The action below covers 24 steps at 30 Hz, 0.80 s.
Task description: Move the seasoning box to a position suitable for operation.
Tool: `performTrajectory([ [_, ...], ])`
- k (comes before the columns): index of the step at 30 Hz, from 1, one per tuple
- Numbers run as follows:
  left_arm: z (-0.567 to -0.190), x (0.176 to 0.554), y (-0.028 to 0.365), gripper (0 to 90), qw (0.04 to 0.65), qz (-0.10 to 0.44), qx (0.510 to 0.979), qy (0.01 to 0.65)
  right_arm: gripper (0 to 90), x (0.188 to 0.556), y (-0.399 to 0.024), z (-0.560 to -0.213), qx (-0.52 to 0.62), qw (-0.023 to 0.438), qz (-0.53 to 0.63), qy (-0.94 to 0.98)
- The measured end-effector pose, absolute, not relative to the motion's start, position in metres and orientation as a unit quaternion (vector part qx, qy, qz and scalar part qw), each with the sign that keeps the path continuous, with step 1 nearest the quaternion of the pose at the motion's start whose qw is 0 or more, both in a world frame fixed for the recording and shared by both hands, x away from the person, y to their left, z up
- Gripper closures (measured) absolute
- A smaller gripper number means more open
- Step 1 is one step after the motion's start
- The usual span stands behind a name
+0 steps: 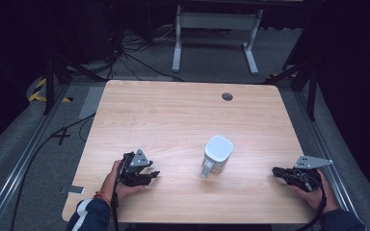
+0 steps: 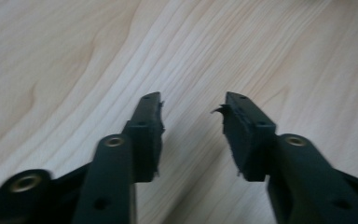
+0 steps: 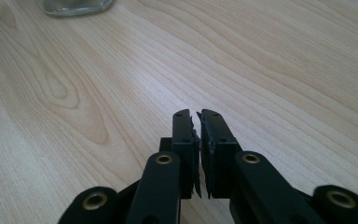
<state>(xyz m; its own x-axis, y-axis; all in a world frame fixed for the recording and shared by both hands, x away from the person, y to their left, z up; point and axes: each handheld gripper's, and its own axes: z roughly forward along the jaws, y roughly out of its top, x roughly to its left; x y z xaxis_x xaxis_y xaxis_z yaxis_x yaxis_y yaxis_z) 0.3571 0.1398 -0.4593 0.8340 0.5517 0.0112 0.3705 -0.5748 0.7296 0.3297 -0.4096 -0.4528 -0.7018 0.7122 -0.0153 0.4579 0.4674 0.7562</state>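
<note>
A white cup with a handle (image 1: 217, 155) stands upside down near the middle front of the wooden table (image 1: 173, 110); its glassy base edge (image 3: 77, 6) peeks in at the top of the right gripper view. My left gripper (image 1: 155, 173) rests on the table at the front left, well left of the cup, and its jaws stand apart with bare wood between them (image 2: 193, 105). At the front right edge, my right gripper (image 1: 274, 170) lies in a hand, pointing toward the cup, with its jaws pressed together on nothing (image 3: 196, 114).
A dark round grommet (image 1: 227, 96) sits in the table's far right part. A phone-like flat object (image 1: 72, 190) lies on the floor off the front left corner. Cables (image 1: 125, 53) and a white desk frame (image 1: 217, 33) are on the floor beyond the table.
</note>
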Motion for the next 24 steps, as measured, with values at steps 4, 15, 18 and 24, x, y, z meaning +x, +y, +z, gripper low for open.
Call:
performTrajectory([
  [4,-0.442,0.352,0.129,78.5,0.411,0.123,0.873,0.231,85.9,0.330,-0.408,-0.454,0.342,0.162,0.376,0.846],
  [15,-0.387,0.346,0.077,89.8,0.497,0.120,0.849,0.132,86.0,0.329,-0.409,-0.454,0.344,0.169,0.374,0.845],
  [18,-0.375,0.345,0.061,89.8,0.518,0.116,0.840,0.109,85.7,0.329,-0.409,-0.455,0.344,0.169,0.374,0.845],
  [24,-0.367,0.351,0.032,89.9,0.524,0.112,0.839,0.097,85.7,0.329,-0.410,-0.455,0.348,0.171,0.378,0.841],
])
